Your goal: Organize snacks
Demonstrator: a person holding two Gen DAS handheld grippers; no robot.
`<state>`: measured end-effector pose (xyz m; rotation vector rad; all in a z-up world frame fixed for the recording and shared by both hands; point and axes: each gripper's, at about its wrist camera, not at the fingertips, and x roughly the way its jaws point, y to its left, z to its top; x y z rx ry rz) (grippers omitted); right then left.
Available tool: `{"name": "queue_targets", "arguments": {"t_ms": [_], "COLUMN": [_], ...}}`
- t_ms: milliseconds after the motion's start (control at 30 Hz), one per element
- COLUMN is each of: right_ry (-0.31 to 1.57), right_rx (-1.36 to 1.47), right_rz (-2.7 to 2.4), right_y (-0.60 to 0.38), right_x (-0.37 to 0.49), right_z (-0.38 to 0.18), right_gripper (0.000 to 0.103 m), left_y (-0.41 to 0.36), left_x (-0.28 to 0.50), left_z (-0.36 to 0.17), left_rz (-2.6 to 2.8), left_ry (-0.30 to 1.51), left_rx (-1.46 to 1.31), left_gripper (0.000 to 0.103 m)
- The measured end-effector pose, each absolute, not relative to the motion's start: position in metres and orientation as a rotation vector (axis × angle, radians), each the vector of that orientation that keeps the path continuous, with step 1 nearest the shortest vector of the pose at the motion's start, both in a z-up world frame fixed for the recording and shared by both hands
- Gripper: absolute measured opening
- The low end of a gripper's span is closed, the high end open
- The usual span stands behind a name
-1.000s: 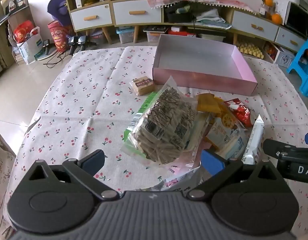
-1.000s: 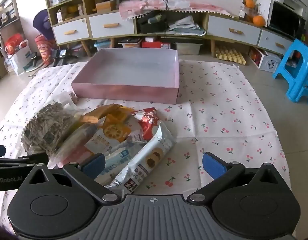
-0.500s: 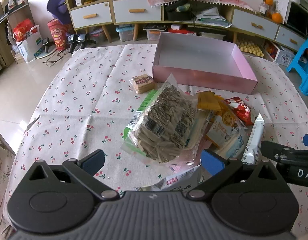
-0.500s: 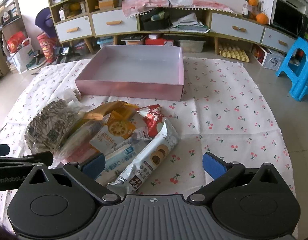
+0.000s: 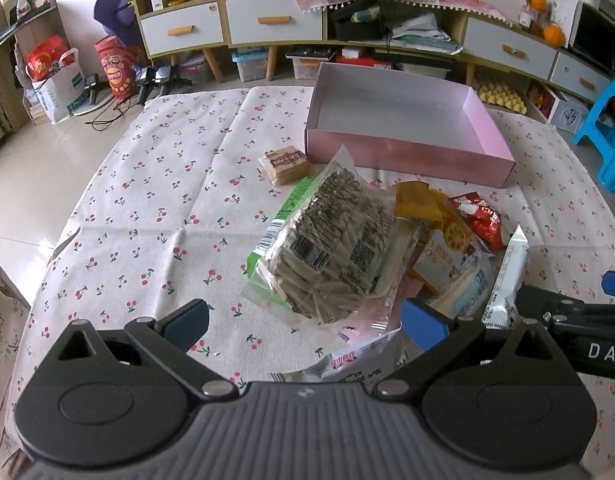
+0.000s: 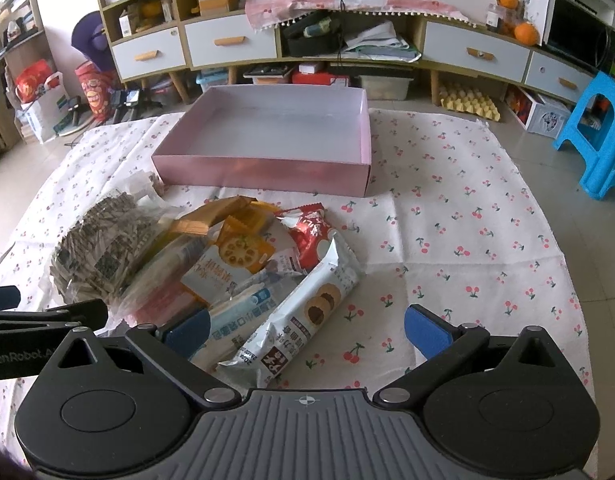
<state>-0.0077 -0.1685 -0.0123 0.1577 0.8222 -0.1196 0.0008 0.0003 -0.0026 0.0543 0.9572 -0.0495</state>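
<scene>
**Hovering over the snack pile, both jaws spread**

Hovering low, the left hand-held gripper (image 5: 303, 318) gapes with nothing between its blue pads; the right hand-held gripper (image 6: 307, 326) is likewise spread wide and grips nothing; a heap of mixed foil and plastic snack packets (image 6: 243, 260) lies on the cherry-print cloth of the tabletop (image 6: 447, 240), just before the shallow pink cardboard box (image 6: 263, 172), which looks bare inside; a small tan wrapped biscuit (image 5: 286, 162) sits apart, near the box's corner.

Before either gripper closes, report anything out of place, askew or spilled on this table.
Nothing spilled or torn. The snacks lie in a loose overlapping pile in front of the empty pink box, and one small brown packet sits apart, left of the box's near corner. Both grippers are open.
</scene>
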Motion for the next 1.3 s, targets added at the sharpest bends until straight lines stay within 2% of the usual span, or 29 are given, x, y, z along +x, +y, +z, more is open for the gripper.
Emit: {"name": "queue_targets", "arguments": {"t_ms": [367,967,1300], "right_ry": [0.825,0.829,0.906], "right_rx": [0.154,0.158,0.211], "right_rz": [-0.115,-0.085,0.018], "right_y": [-0.168,-0.168,-0.184], "right_x": [-0.008,-0.004,0.017], "right_z": [-0.013,-0.010,0.004], "right_gripper": [0.103,0.103,0.103], "left_y": [0.001,0.005,0.015], "left_x": [-0.001,0.007,0.024], "left_z": [-0.002,-0.002,0.020], "left_rz": [-0.044,-0.056,-0.124], "left_ry": [0.908,0.987,0.886], "left_rx": [0.066,0.100,0.173], "left_gripper": [0.102,0.102,0.102]}}
